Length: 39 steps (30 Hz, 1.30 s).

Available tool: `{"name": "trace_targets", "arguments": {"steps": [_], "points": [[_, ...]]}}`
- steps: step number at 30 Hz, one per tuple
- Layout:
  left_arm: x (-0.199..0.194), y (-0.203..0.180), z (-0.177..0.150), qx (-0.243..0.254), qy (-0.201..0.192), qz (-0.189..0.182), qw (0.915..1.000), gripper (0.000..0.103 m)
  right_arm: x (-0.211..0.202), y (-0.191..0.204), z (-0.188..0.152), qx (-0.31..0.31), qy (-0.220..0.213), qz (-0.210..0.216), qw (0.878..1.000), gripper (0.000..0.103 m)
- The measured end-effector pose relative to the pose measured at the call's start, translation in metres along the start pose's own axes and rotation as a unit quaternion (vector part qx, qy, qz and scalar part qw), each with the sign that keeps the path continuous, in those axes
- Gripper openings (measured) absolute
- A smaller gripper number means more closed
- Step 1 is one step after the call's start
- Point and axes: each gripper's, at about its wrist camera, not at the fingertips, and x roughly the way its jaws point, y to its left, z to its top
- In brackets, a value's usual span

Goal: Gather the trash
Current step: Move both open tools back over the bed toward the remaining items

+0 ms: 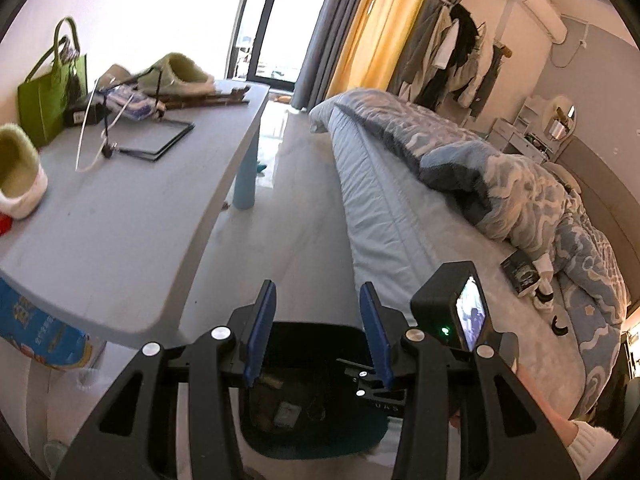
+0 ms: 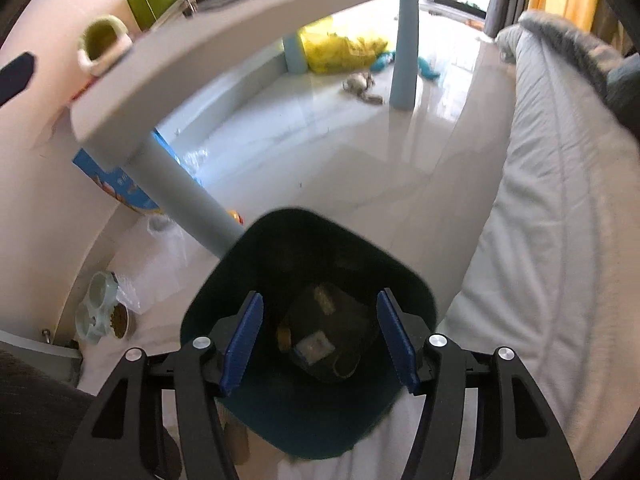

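Observation:
A dark green trash bin (image 2: pixel 224 280) stands on the pale floor between the table leg and the bed. Wrappers and scraps of paper (image 2: pixel 316 348) lie at its bottom. My right gripper (image 2: pixel 320 300) hangs over the bin's mouth, open, with nothing between its blue pads (image 2: pixel 244 340). In the left wrist view the same bin (image 1: pixel 320 440) lies below my left gripper (image 1: pixel 317 292), which is also open and holds nothing. To its right I see the right gripper's black body with its small screen (image 1: pixel 472 316); a hand and white cuff (image 1: pixel 576 432) show at the lower right.
A grey table (image 1: pixel 140 220) on the left carries two green slippers (image 1: pixel 16 172), a green bag (image 1: pixel 48 96) and a black wire stand (image 1: pixel 160 140). The bed (image 1: pixel 400 220) lies to the right. On the floor are a yellow bag (image 2: pixel 340 50), crumpled scraps (image 2: pixel 362 86) and pet bowls (image 2: pixel 100 308).

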Motion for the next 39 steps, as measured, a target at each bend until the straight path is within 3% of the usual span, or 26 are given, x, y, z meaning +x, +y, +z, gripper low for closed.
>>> {"name": "trace_targets", "arguments": {"steps": [12, 23, 39], "points": [[0.002, -0.053, 0.015, 0.015, -0.022, -0.021, 0.9994, 0.05, -0.088, -0.04, -0.011, 0.011, -0.114, -0.013, 0.993, 0.049], [0.02, -0.108, 0.014, 0.031, -0.018, -0.049, 0.9982, 0.06, -0.14, -0.096, -0.041, 0.053, -0.158, -0.051, 0.985, 0.049], [0.052, -0.194, 0.001, 0.052, 0.002, -0.101, 0.9935, 0.067, -0.19, -0.177, -0.112, 0.113, -0.173, -0.095, 0.974, 0.049]]}}
